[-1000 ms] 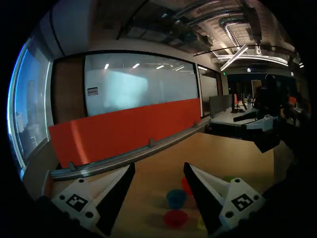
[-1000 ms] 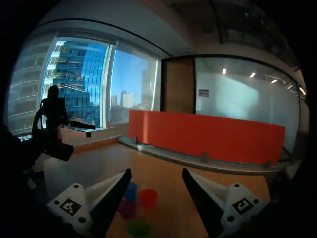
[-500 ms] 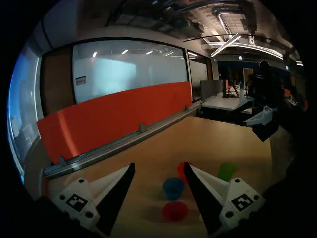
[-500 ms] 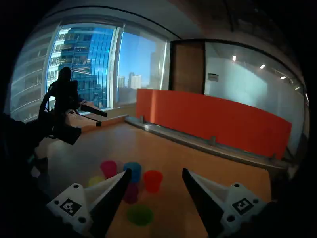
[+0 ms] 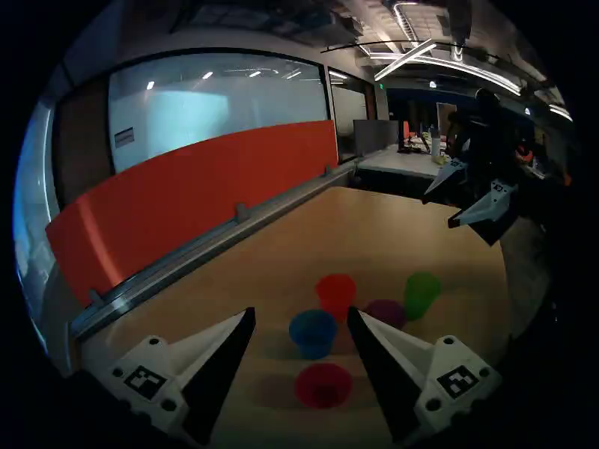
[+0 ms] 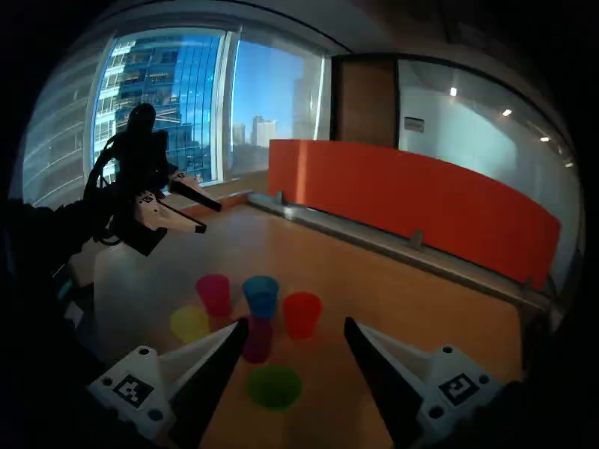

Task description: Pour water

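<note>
While both claws hang above the light wooden bench [image 5: 389,224], neither grips any object. The left claw [image 5: 300,309] is spread wide, and nothing is pinched between its white-and-black fingers. The right claw [image 6: 296,320] is likewise spread wide and pinches nothing.

Six small plastic cups stand upright in a loose cluster on the bench, between the two claws. As seen in the right gripper view:

- Far row: pink translucent plastic cup [image 6: 214,292], blue plastic cup [image 6: 260,293] and orange-red plastic cup [image 6: 302,313], just beside one another.
- Next row: yellow plastic cup [image 6: 189,323] and purple plastic cup [image 6: 258,337].
- Nearest the right claw: green plastic cup [image 6: 275,385], standing slightly apart from the rest.

As seen in the left gripper view, the pink cup stands nearest the left claw. The blue cup is just behind it, and the orange-red, purple and green cups are farther off. Whether any cup holds water cannot be told.

An orange partition panel [image 5: 187,194] runs along one edge of the bench, with a grey metal rail [image 5: 224,232] at its foot and a frosted glass wall [image 5: 217,105] behind it. Tall windows [image 6: 165,105] in the right gripper view show high-rise buildings. Each view also shows the opposite claw farther off across the bench, fingers apart, held by a person in dark silhouette.
</note>
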